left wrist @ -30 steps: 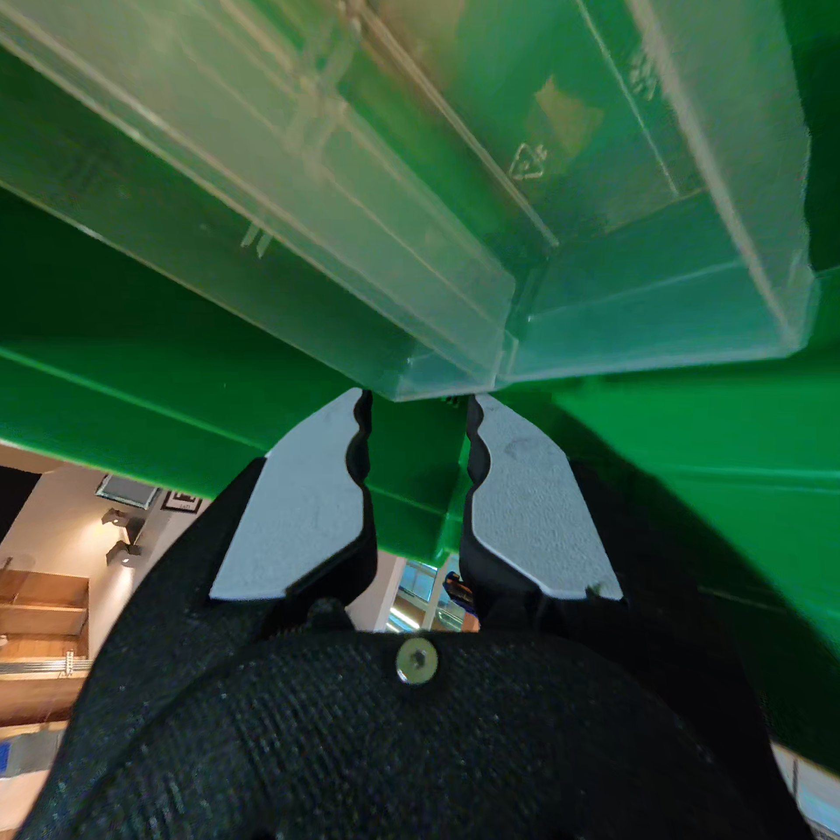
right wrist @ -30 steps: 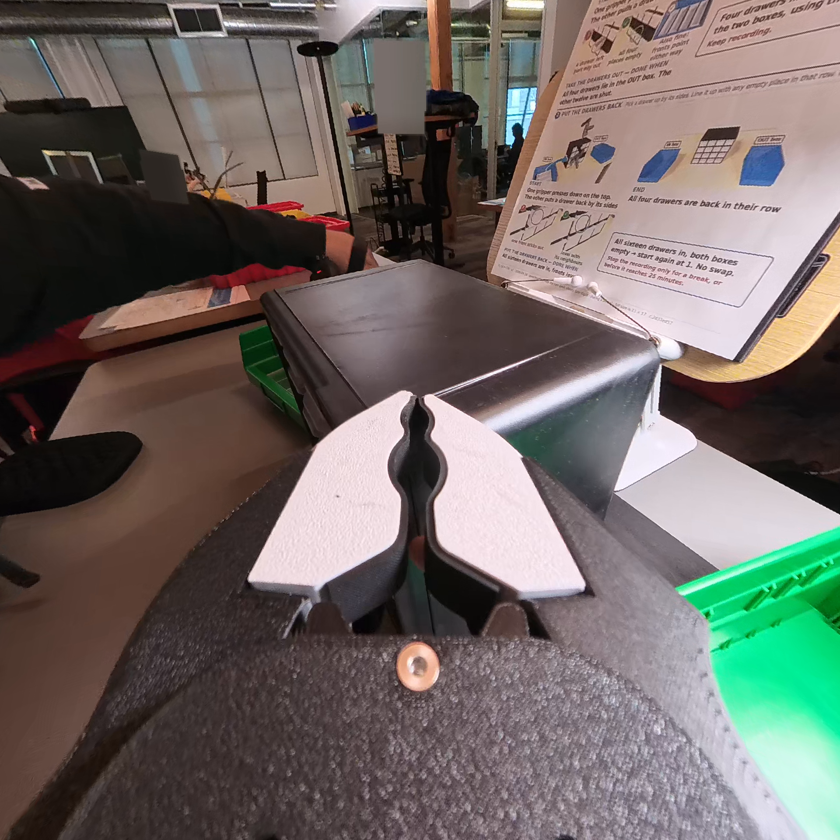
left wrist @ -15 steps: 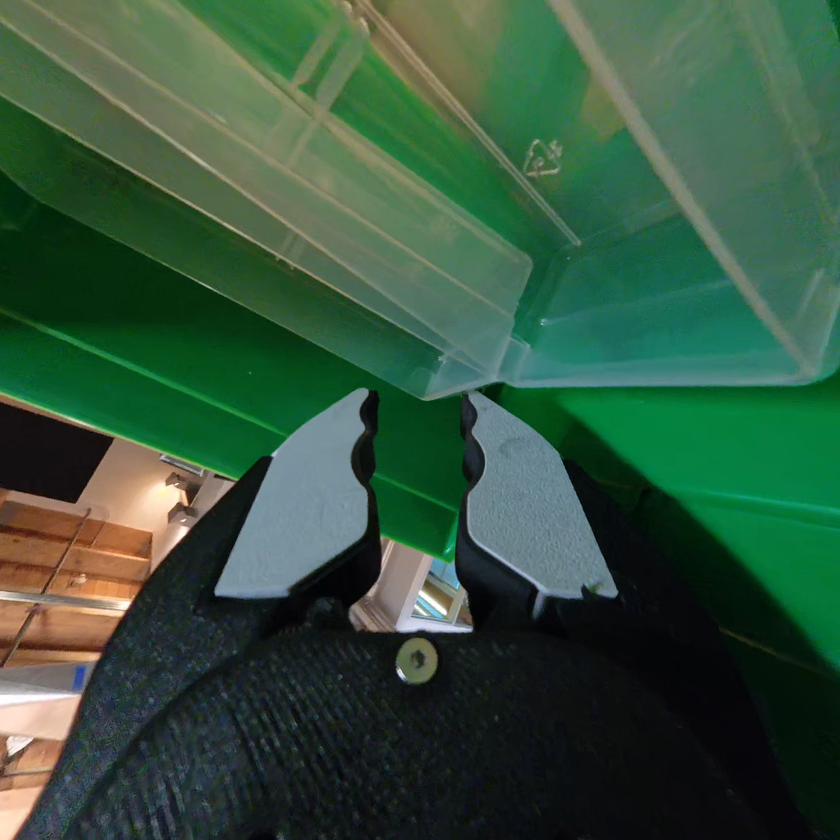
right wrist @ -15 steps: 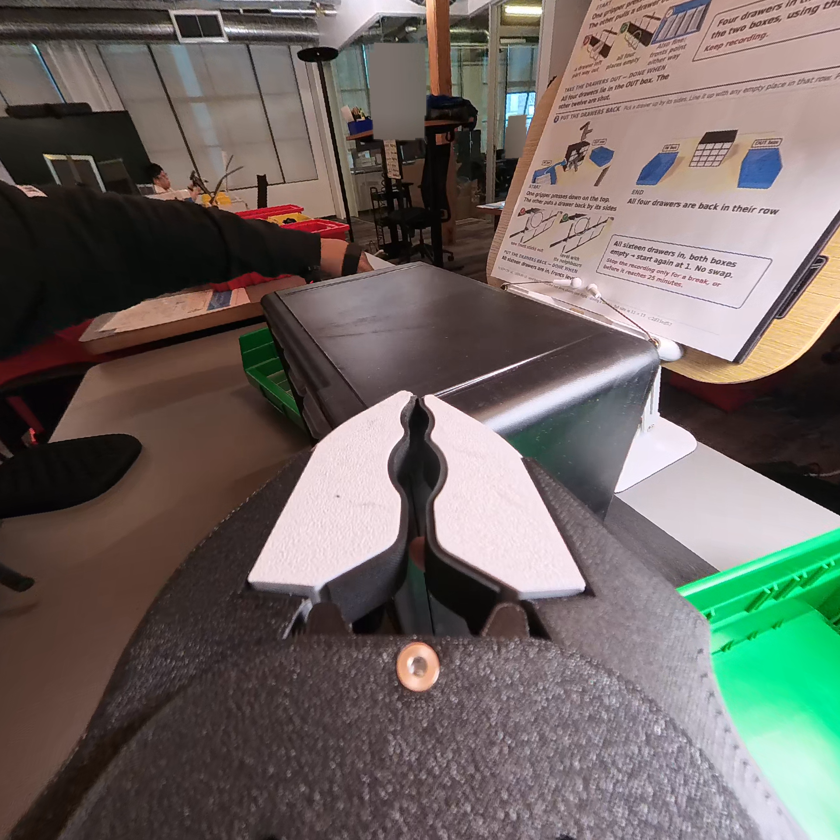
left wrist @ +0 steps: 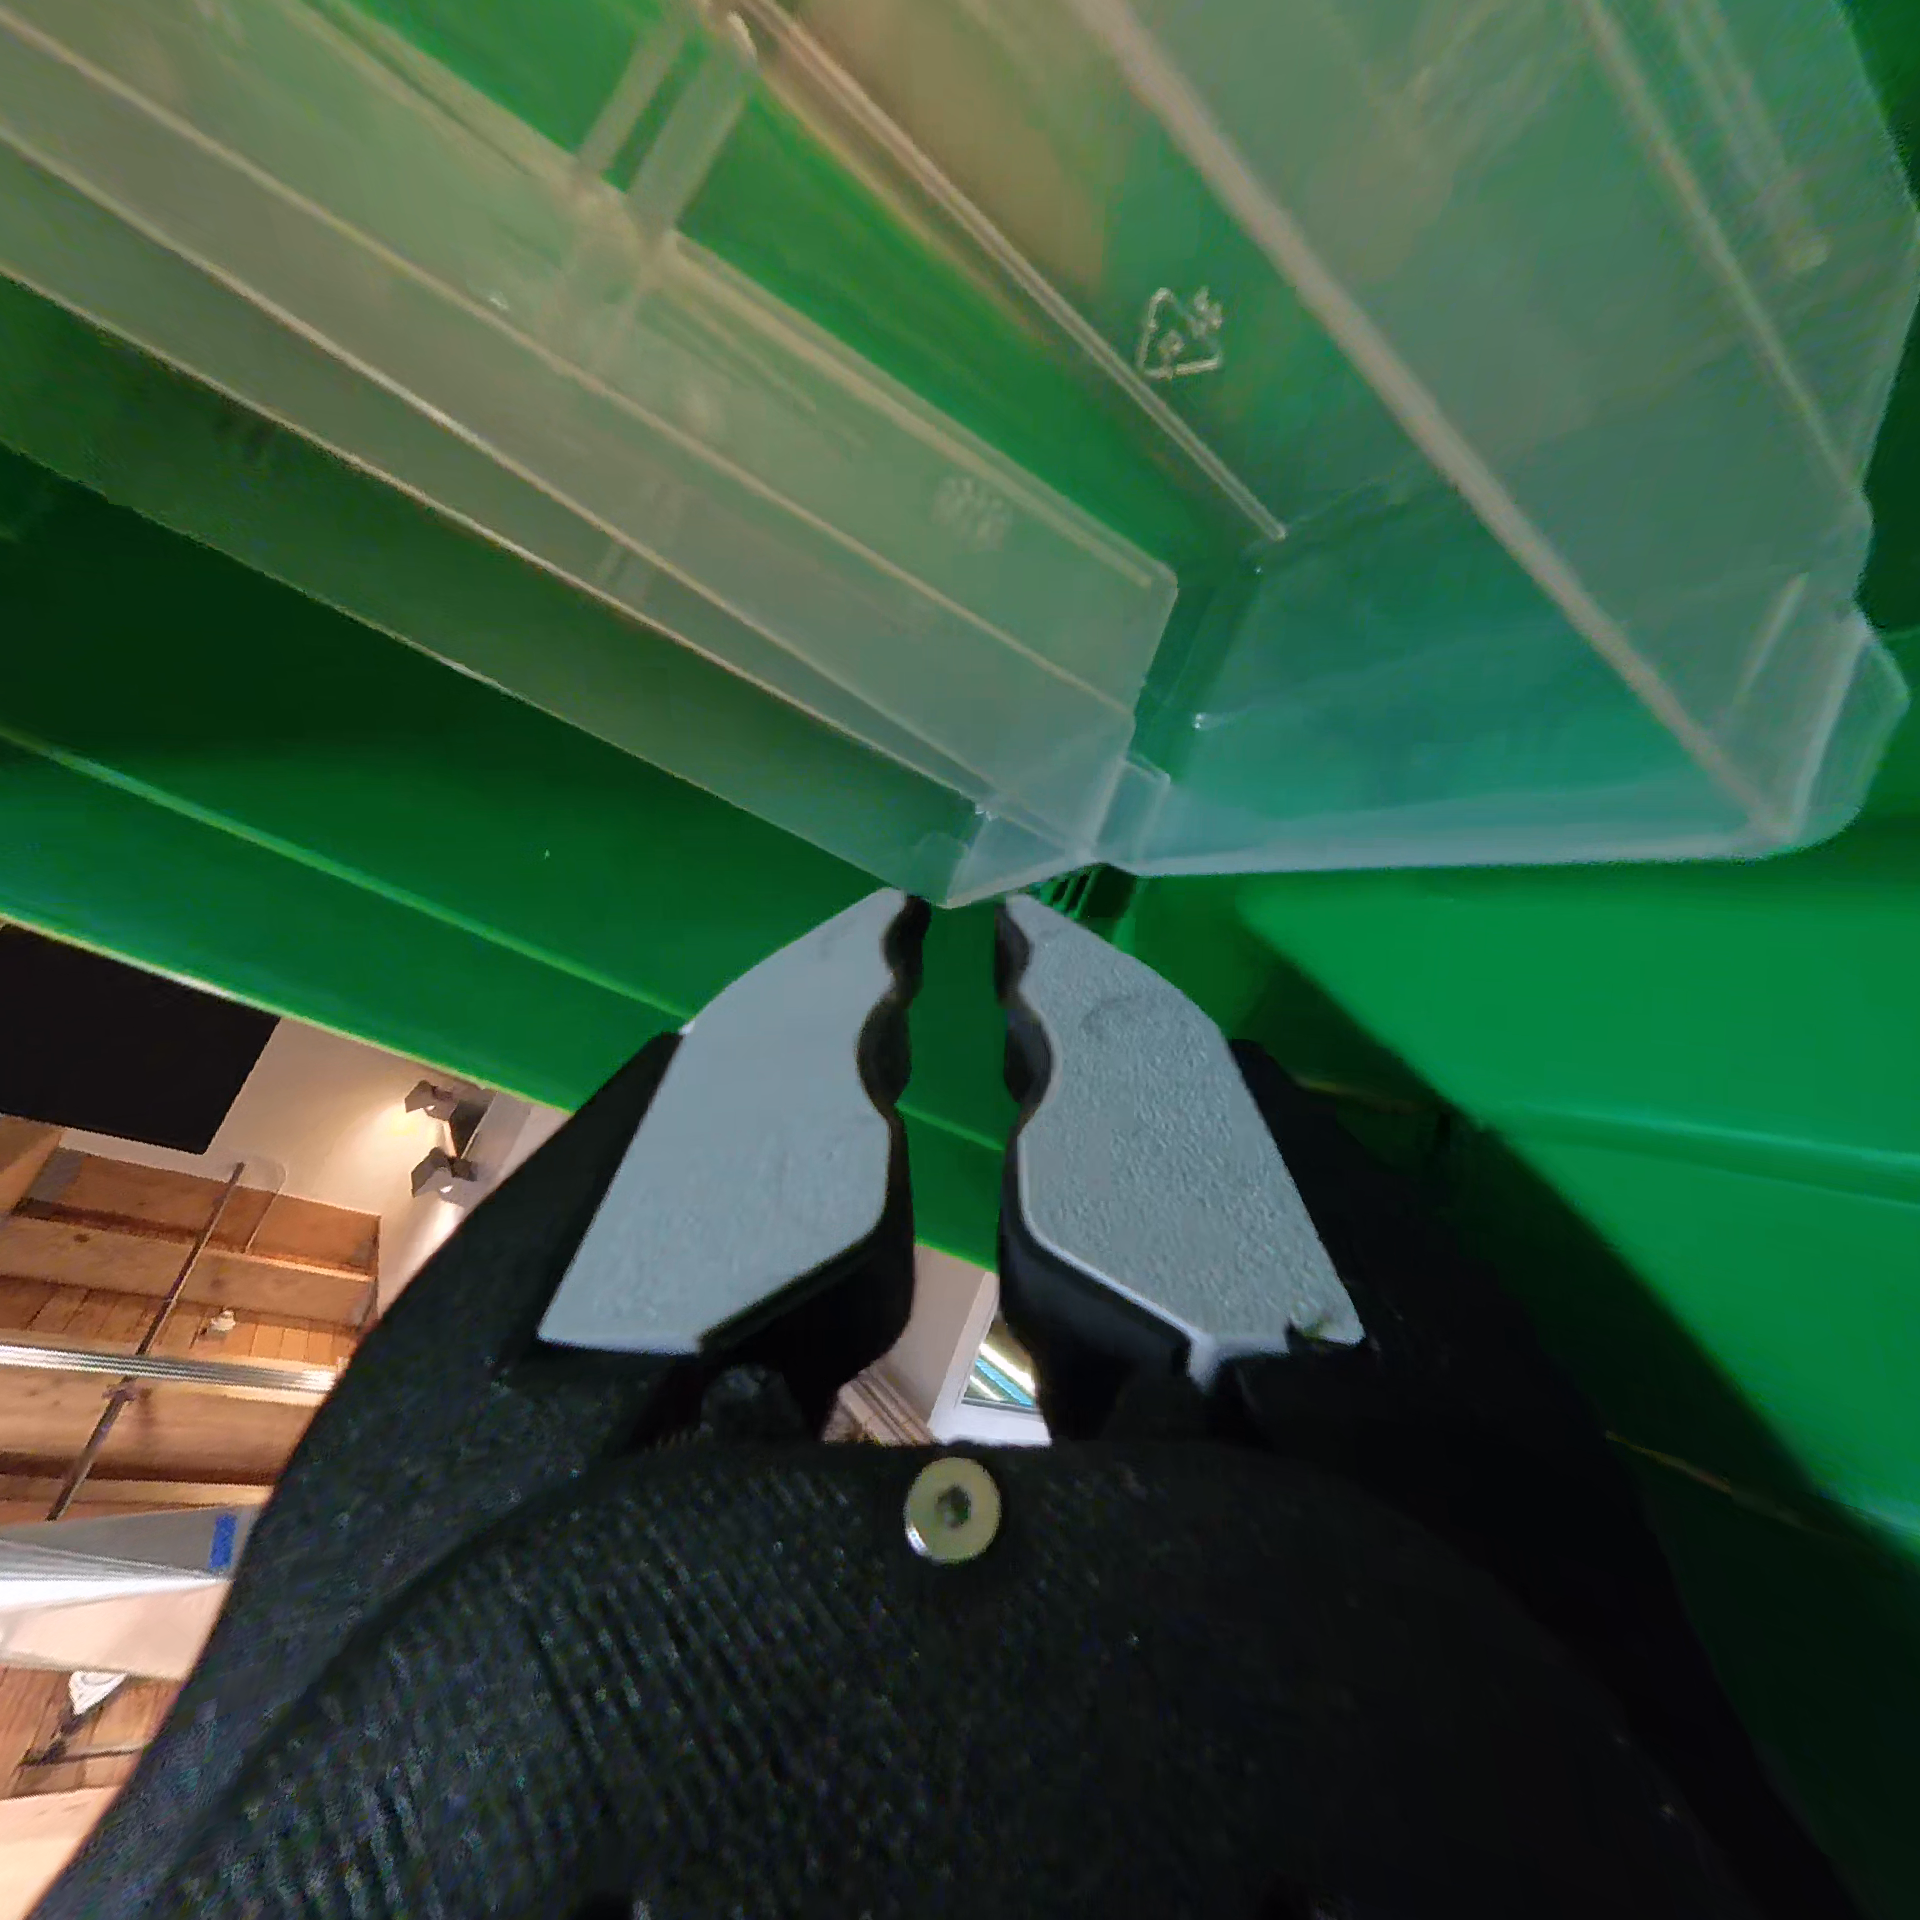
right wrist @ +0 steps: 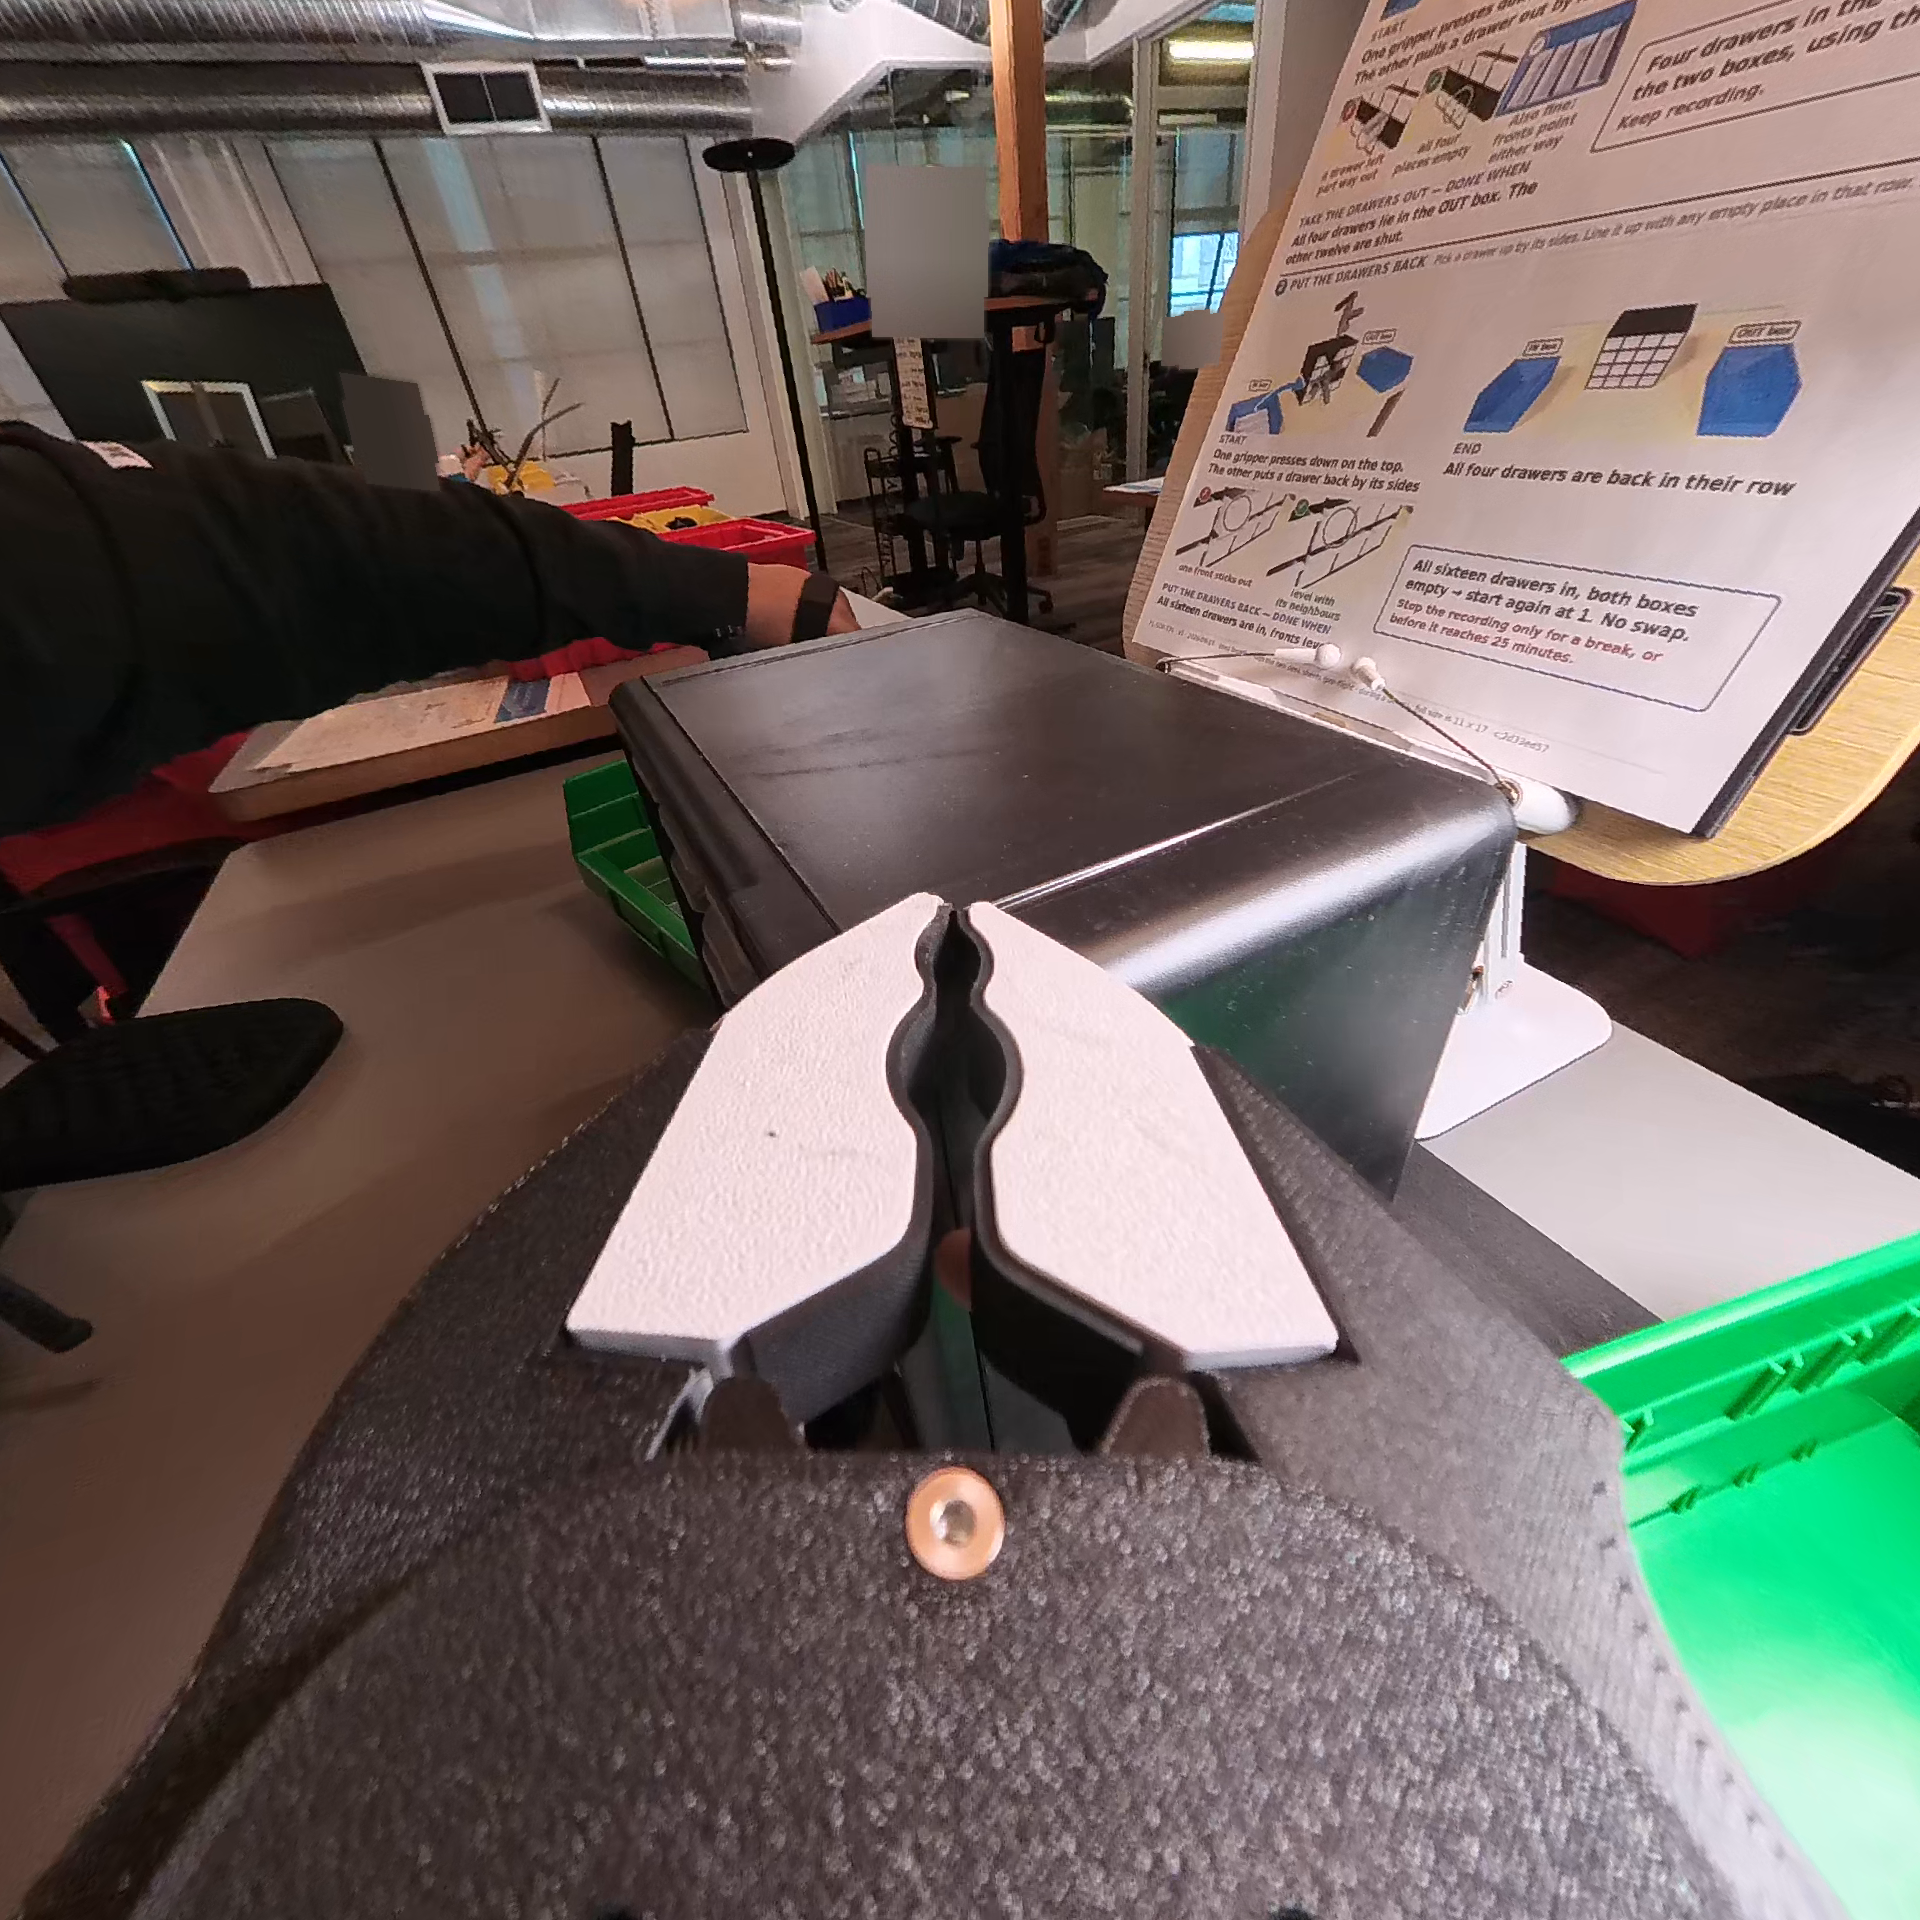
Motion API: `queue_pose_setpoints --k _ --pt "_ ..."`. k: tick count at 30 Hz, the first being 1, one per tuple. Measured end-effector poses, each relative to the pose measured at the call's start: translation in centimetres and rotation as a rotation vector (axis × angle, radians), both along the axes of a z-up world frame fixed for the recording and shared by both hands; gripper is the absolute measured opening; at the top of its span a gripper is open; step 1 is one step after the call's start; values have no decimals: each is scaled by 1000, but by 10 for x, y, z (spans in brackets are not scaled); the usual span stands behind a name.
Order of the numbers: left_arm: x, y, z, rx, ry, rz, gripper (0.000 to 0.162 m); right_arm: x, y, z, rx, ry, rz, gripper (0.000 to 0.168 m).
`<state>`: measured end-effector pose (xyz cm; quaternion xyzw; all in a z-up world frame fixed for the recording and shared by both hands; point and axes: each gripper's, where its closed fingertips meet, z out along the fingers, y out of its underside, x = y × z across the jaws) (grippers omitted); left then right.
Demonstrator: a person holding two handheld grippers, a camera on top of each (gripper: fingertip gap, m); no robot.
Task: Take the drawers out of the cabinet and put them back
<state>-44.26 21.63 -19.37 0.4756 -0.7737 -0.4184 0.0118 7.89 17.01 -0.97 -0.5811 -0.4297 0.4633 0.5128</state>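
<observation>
Right gripper, jaws pressed together and empty, rests at the near edge of the black cabinet. Beyond the cabinet's far side, the left gripper, jaws slightly parted, meets a clear drawer's corner inside a green bin; grip unclear.

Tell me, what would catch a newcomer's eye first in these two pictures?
In the left wrist view, probably the clear plastic drawers lying in a bright green bin, just past the tips of the left gripper, whose jaws stand a little apart. In the right wrist view, the shut right gripper at the near corner of the black cabinet, with a big instruction poster behind it.
</observation>
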Motion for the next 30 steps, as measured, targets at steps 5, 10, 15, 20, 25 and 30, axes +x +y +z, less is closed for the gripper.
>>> queue_pose_setpoints --k 5,10,15,20,25,30 --pt "3 -5 2 -3 -38 29 0 0 0 0 1 -1 -1 0" --pt "4 -2 1 26 -11 20 28 0 0 0 4 -4 -4 0" --pt "7 -5 -3 -42 -22 58 43 0 0 0 4 0 -1 0" --pt "6 -5 -5 -61 -50 81 44 0 0 0 4 2 1 0" --pt "6 -5 -5 -43 -39 71 40 0 0 0 3 6 3 0" --pt "7 -11 -4 -17 -44 46 12 0 0 0 4 8 4 0"
